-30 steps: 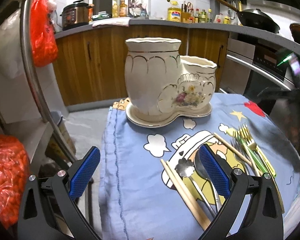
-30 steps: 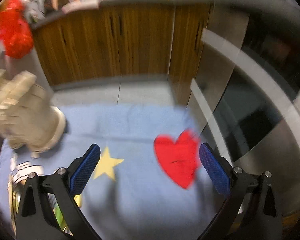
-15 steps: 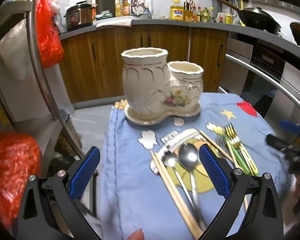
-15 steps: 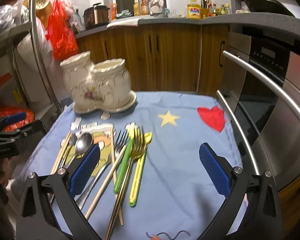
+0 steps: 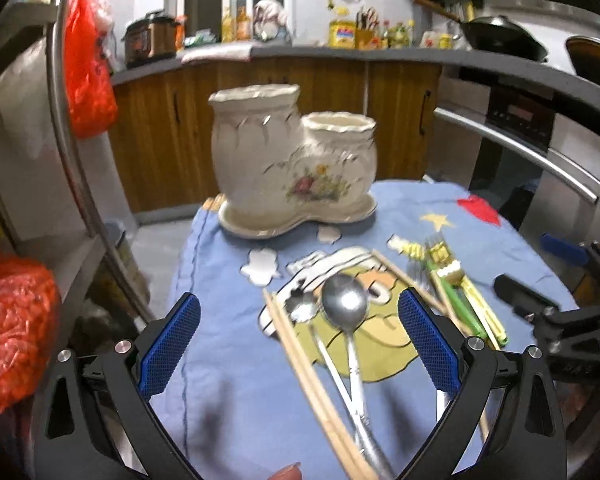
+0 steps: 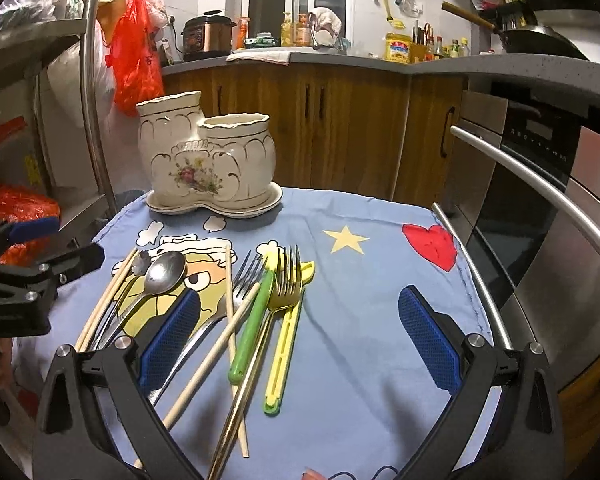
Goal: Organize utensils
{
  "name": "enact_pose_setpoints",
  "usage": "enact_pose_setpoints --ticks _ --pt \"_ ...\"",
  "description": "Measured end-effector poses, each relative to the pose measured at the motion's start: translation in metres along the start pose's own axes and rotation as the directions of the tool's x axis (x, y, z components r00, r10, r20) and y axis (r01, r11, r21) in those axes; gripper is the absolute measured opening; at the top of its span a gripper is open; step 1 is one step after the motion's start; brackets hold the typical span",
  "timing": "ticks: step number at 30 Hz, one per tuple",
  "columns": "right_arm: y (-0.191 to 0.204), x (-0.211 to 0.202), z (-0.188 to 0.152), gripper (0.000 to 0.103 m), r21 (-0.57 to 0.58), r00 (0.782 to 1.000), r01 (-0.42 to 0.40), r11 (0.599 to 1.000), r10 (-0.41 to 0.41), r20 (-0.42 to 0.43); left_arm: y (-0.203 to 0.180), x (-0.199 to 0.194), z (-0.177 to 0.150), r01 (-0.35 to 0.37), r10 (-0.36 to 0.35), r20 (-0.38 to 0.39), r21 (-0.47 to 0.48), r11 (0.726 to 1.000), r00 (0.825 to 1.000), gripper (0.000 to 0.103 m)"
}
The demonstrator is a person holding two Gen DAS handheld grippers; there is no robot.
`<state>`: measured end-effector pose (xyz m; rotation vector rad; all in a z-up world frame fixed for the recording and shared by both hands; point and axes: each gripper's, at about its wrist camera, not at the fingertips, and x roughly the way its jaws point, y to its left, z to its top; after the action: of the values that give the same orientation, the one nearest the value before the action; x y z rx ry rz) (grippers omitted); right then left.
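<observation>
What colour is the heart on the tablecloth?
The heart is red, printed on the blue tablecloth. It shows best in the right wrist view.

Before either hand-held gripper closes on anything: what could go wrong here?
1. The gold fork, green-handled utensil and chopsticks overlap in one pile; a grab may drag neighbours along.
2. The large spoon lies against another chopstick pair, so a wide pinch could catch both.
3. The ceramic holder sits loose on its saucer; a hard insertion might shift it.
</observation>
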<state>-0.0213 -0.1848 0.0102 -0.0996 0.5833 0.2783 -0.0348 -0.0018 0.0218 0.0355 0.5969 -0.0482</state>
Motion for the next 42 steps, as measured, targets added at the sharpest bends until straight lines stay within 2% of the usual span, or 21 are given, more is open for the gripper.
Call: enact_pose_setpoints --ticks 3,8,17,25,32,42 --pt "-0.002 0.003 -0.001 0.098 0.022 1.0 -0.007 1.0 0.007 -0.01 -0.004 0.002 0.0 -0.003 0.003 0.004 0.013 1.0 1.0 0.098" --pt "-0.007 0.009 -0.001 0.098 0.06 0.999 -0.007 0.998 0.01 -0.039 -0.002 0.012 -0.002 -0.007 0.006 -0.038 -0.002 1.0 0.999 0.098" --pt "-0.005 0.015 -0.004 0.098 0.054 0.998 -0.004 0.999 0.008 -0.068 -0.001 0.014 -0.004 -0.017 0.017 -0.049 0.008 1.0 0.999 0.098" --pt "-0.002 0.014 -0.005 0.098 0.04 0.998 -0.003 0.999 0.005 -0.063 -0.004 0.01 -0.006 -0.034 0.035 -0.03 0.025 0.999 0.999 0.098" --pt "-0.001 0.012 -0.005 0.098 0.036 0.999 -0.002 0.999 0.004 -0.054 -0.008 0.008 -0.006 -0.003 0.004 -0.022 0.044 0.999 1.0 0.098" --pt "-0.002 0.012 -0.005 0.098 0.027 0.999 0.003 1.0 -0.002 -0.053 -0.01 0.006 -0.006 -0.006 0.007 -0.012 0.05 0.999 1.0 0.098"
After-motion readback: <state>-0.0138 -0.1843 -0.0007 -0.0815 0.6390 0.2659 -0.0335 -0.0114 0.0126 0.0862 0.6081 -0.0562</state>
